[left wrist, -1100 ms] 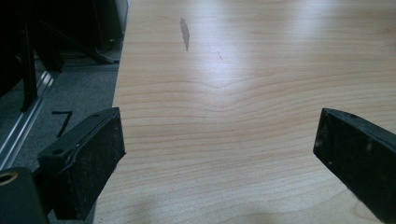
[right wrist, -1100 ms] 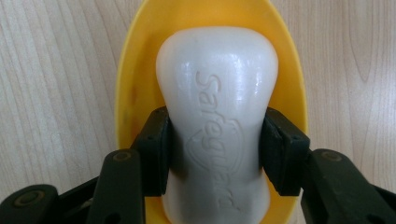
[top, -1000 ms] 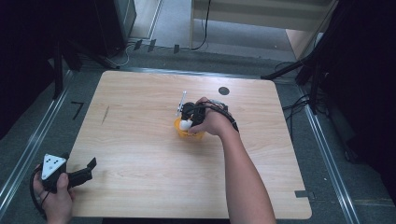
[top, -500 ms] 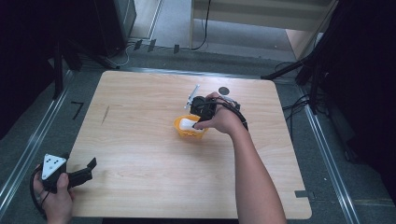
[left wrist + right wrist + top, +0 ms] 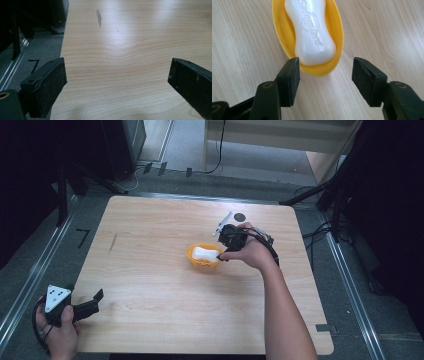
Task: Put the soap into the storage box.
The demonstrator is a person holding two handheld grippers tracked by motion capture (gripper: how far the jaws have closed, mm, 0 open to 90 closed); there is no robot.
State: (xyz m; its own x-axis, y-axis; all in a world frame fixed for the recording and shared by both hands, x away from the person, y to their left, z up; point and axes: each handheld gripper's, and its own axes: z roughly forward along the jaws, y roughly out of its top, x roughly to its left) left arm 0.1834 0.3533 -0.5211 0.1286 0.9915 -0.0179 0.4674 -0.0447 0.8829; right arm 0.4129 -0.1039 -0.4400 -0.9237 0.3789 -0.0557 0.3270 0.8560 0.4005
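Your work surface: one wooden table (image 5: 165,320), light grain, rounded corners, with a dark streak (image 5: 112,242) near its left edge. Resting on it: a yellow soap dish (image 5: 192,261) near the middle and a small dark disc (image 5: 240,216) toward the far edge.

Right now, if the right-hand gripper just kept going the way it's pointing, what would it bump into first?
Probably the near rim of the yellow soap dish, with the white soap bar just beyond; the right gripper has nothing between its open jaws.
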